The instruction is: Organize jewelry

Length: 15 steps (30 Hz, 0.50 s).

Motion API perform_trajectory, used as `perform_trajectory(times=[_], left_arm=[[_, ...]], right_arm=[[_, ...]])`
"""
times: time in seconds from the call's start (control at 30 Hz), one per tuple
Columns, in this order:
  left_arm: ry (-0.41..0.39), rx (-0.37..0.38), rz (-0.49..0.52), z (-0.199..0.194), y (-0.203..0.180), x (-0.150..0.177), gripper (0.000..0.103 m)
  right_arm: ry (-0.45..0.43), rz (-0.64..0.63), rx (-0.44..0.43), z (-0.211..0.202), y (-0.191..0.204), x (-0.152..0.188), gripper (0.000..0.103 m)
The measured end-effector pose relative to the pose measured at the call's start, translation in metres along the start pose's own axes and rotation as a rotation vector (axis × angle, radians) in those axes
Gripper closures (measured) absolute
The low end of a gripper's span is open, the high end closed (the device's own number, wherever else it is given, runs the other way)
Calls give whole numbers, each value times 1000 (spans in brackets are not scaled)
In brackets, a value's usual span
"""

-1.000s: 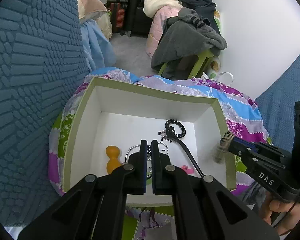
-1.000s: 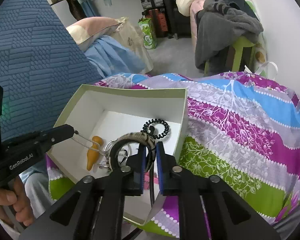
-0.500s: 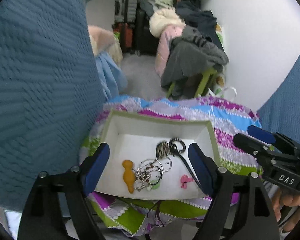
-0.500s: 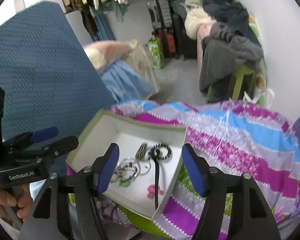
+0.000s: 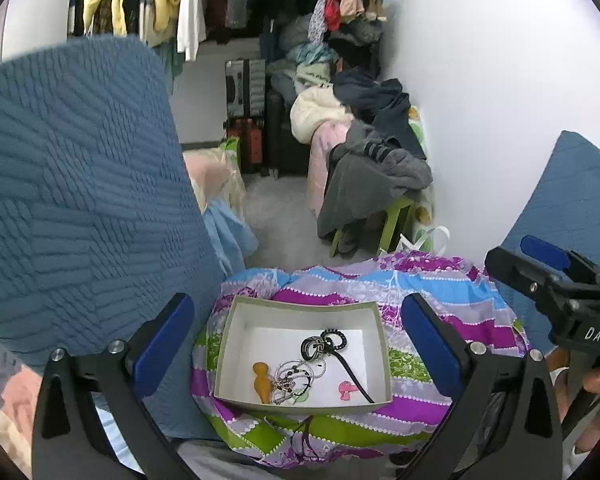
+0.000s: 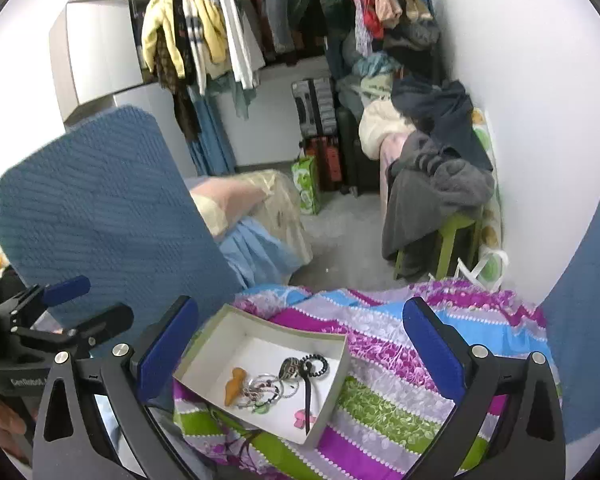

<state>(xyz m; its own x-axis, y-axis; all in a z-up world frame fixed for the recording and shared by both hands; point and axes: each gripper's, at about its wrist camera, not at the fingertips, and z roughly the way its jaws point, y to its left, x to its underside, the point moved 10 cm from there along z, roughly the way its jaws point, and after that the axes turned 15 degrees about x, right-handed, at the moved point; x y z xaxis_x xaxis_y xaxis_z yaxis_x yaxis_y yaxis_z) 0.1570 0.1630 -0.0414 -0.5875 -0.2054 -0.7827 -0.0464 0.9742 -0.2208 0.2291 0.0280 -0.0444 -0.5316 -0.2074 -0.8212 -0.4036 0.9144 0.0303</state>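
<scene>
A white box with a green rim (image 5: 236, 336) (image 6: 332, 384) rests on a striped cloth. Inside it lie a patterned bangle (image 5: 311, 347) (image 6: 289, 367), a black coil hair tie (image 5: 336, 338) (image 6: 318, 363), a black cord (image 5: 352, 376), silver chains and bracelets (image 5: 292, 376) (image 6: 266, 388), an orange piece (image 5: 262, 376) (image 6: 234, 384) and a small pink piece (image 5: 346, 389) (image 6: 300, 418). My left gripper (image 5: 298, 344) is wide open and empty, high above the box. My right gripper (image 6: 300, 344) is wide open and empty, also well above it.
The striped cloth (image 5: 440, 304) (image 6: 400, 360) covers a rounded surface. A blue quilted panel (image 5: 68, 200) (image 6: 100, 208) stands at the left. A chair piled with clothes (image 5: 376, 172), suitcases (image 5: 246, 108) and hanging clothes (image 6: 204, 32) fill the back of the room.
Both grippers opened, released the chain and the bangle into the box, and drew back and up, away from it.
</scene>
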Motion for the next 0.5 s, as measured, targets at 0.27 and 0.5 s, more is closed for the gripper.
perform_trajectory(times=[0.27, 0.5], left_arm=[[-9, 4, -4, -32, -24, 5, 0], [-46, 28, -48, -53, -30, 19, 0]], right_arm=[[-96, -19, 24, -48, 2, -7, 0], [-84, -16, 37, -65, 6, 29, 0]])
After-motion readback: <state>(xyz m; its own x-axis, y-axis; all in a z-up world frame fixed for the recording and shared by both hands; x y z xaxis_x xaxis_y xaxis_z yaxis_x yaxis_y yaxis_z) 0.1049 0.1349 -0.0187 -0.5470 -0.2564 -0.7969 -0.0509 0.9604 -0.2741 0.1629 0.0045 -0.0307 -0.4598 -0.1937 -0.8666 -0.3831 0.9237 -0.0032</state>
